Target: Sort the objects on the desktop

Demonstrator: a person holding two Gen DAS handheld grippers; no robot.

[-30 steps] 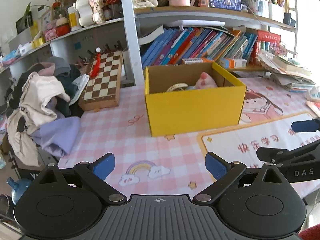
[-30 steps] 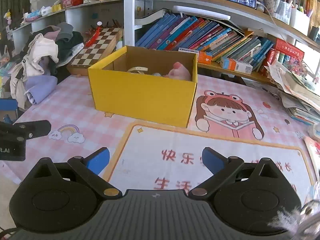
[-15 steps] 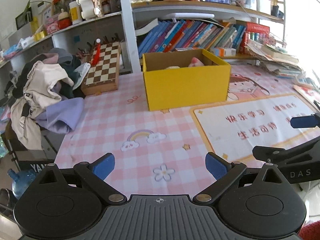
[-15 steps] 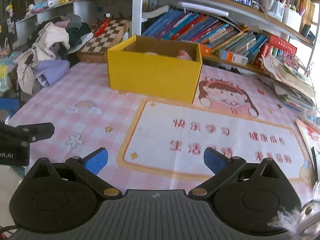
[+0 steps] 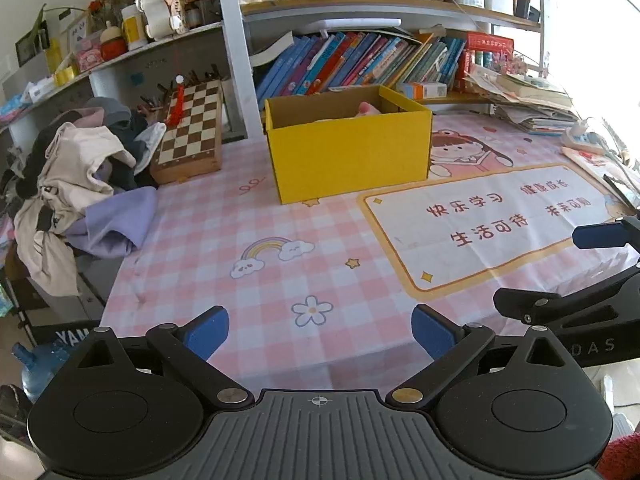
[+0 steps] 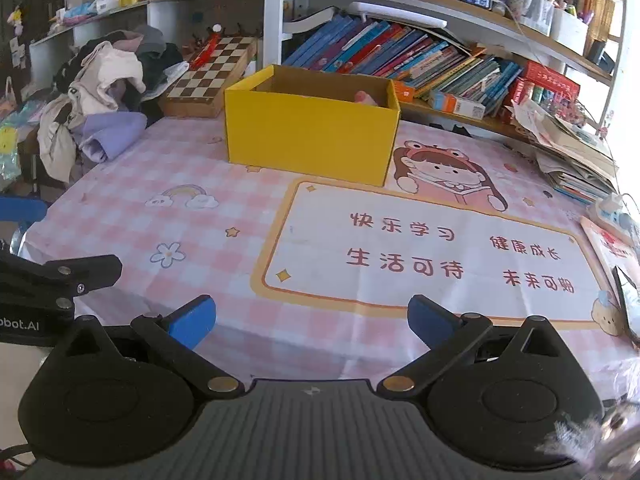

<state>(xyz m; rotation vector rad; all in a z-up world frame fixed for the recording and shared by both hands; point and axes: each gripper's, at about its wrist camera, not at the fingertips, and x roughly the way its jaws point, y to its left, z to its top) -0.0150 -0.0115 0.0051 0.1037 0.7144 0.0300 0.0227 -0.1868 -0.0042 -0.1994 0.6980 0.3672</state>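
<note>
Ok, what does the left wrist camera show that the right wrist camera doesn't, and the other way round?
Only the left wrist view shows the blue water bottle down beside the table, and the right gripper at its right edge, only one blue pad visible. Only the right wrist view shows the dark tablet-like edge at the far right and part of the left gripper's black arm. Both show the yellow box with something pink inside, the chessboard, the clothes pile, the bookshelf and their own open gripper over the pink checked tablecloth.
</note>
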